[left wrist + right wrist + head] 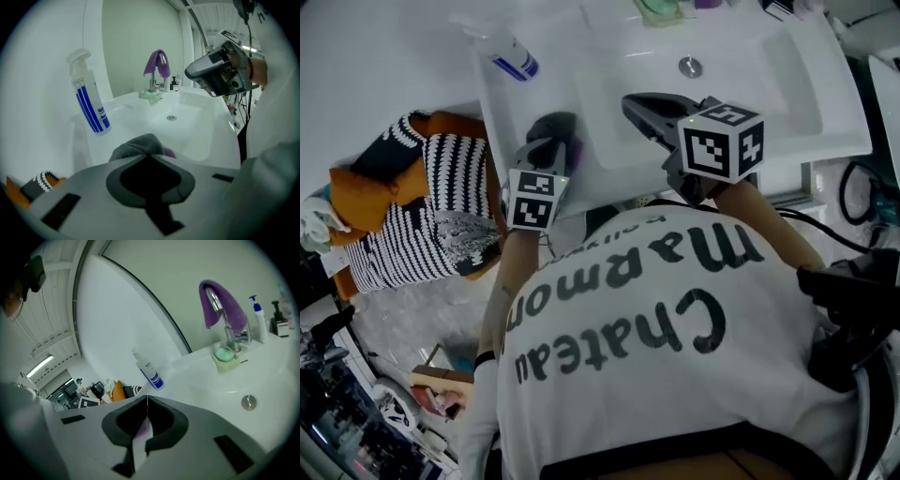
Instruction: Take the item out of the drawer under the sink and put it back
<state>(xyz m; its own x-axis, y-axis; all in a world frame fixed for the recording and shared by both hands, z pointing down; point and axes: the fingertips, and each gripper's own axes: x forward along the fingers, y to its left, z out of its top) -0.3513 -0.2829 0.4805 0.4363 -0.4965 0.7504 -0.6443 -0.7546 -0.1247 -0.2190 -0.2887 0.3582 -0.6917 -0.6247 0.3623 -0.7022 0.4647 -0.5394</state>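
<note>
Pinching grey cloth (137, 144) over sink (192, 129) front-left edge, left gripper (150, 153) jaws narrow; right gripper (146, 399) jaws pressed together above basin; spray bottle (89, 101) at left edge

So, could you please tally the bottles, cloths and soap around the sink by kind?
Spray bottle: 1
Pump bottles: 2
Cloths: 2, a purple cloth on the tap, a grey cloth in the left claw
Soap bar: 1
Total: 6
</note>
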